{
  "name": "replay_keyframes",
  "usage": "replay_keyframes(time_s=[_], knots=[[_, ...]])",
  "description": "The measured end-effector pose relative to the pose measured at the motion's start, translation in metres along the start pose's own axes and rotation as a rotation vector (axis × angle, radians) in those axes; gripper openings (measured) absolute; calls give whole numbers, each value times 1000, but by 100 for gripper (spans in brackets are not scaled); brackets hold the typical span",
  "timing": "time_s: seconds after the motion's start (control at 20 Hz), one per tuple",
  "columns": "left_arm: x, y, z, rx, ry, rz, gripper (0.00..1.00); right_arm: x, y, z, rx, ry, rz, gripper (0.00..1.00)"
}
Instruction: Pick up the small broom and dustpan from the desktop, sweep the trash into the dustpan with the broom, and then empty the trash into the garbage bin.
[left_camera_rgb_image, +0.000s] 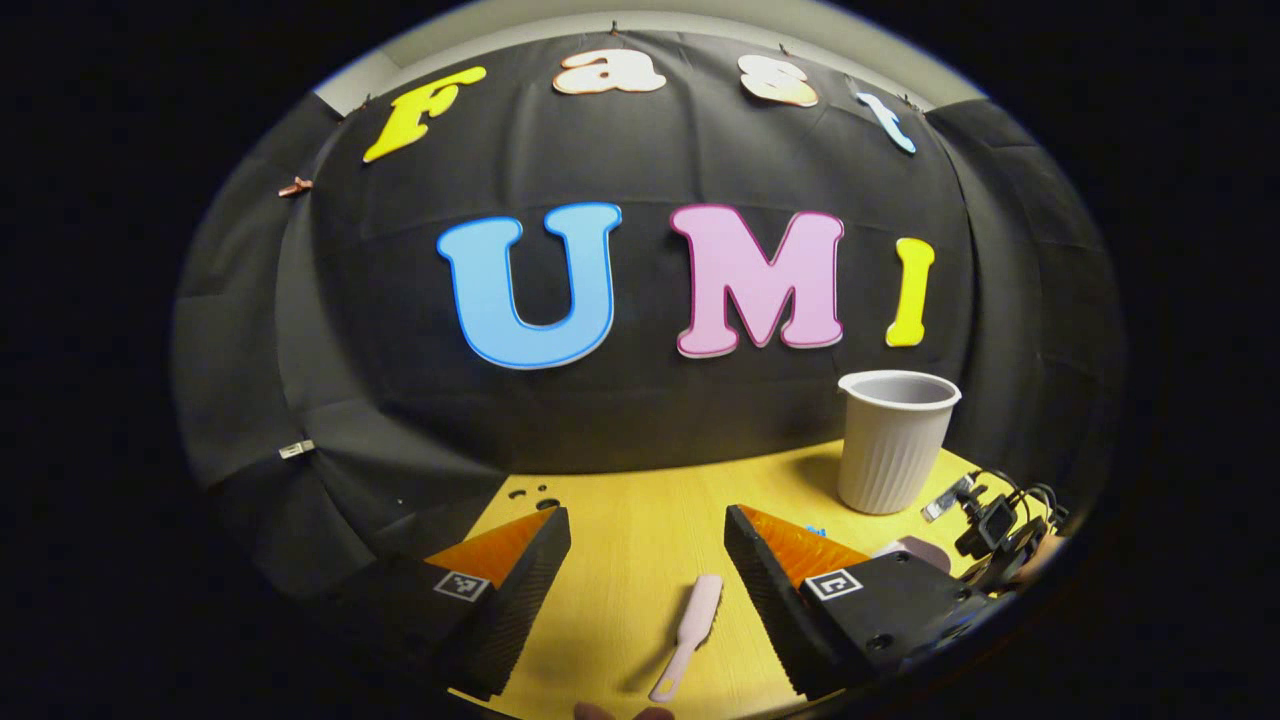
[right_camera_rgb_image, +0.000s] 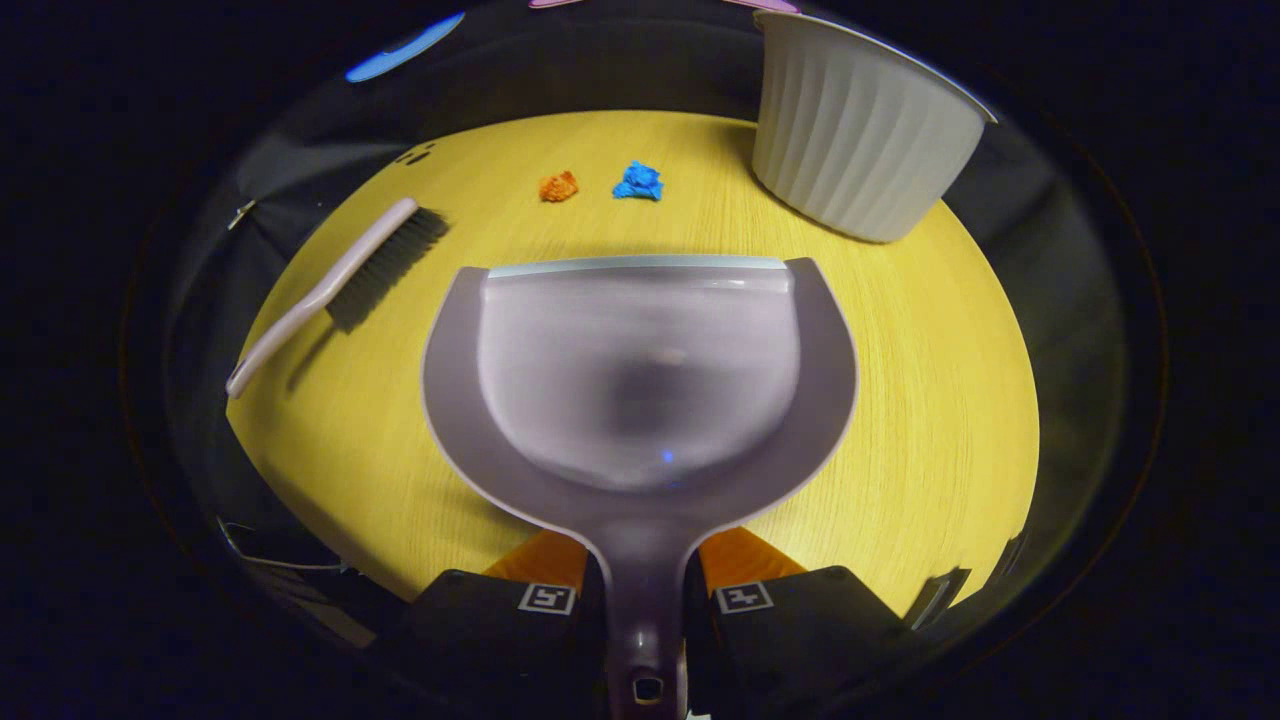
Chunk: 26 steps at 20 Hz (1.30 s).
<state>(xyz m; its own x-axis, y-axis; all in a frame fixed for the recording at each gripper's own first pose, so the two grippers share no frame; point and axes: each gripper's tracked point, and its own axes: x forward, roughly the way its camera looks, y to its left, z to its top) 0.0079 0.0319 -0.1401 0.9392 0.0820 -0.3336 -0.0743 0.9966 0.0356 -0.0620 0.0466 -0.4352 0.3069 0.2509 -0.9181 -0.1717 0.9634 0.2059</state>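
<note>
In the right gripper view my right gripper (right_camera_rgb_image: 642, 590) sits at the bottom centre, its two fingers clamped from either side on the handle of the grey plastic dustpan (right_camera_rgb_image: 640, 390). The pan fills the middle of the frame, its flat front lip pointing toward the top, over the yellow wood-grain desktop (right_camera_rgb_image: 900, 400). Just beyond that lip, near the top centre, lie a crumpled orange scrap (right_camera_rgb_image: 559, 186) and a crumpled blue scrap (right_camera_rgb_image: 638, 181), close beside each other but apart. At the upper right stands the pale ribbed plastic bin (right_camera_rgb_image: 860, 130), upright on the desktop. At the left lies the small pale-handled broom with dark bristles (right_camera_rgb_image: 340, 285), slanted, bristle end toward the top.

In the left gripper view my left gripper (left_camera_rgb_image: 648, 560) is at the bottom, fingers spread wide with nothing between them. The broom shows low in the centre between the fingers, lying on the desktop below them. The bin stands at the right.
</note>
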Motion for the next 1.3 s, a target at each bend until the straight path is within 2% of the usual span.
replay_keyframes(time_s=[0.05, 0.1, 0.15, 0.2, 0.4, 0.65, 0.7, 0.75, 1.0, 1.15, 1.3], knots=[[5, -1, -12, -6, 35, -10, 98, -11, 1, 7, -27, -35, 9, 36], [9, -3, -21, -16, 64, -24, 99, -23, 0, 13, -52, -56, 13, 36], [14, -7, -34, -38, 105, -49, 99, -38, -1, 17, -73, -79, 11, 40], [17, -9, -42, -48, 132, -64, 98, -51, -2, 21, -79, -96, 15, 36], [36, -29, -99, -53, 313, -159, 98, -91, -8, 26, -61, -149, 23, 36], [53, -37, -171, -23, 535, -204, 96, -128, -28, 21, -55, -180, -4, 36], [57, -40, -185, -5, 583, -213, 94, -132, -30, 18, -51, -178, -6, 31], [61, -43, -199, 13, 630, -222, 94, -135, -33, 16, -44, -172, -7, 36], [83, -48, -258, 19, 794, -238, 82, -137, -49, 2, -34, -145, -30, 36], [93, -49, -278, 27, 855, -224, 80, -133, -53, -5, -26, -109, -24, 36], [105, -47, -285, 62, 867, -207, 69, -127, -56, -8, -28, -80, -20, 36]])
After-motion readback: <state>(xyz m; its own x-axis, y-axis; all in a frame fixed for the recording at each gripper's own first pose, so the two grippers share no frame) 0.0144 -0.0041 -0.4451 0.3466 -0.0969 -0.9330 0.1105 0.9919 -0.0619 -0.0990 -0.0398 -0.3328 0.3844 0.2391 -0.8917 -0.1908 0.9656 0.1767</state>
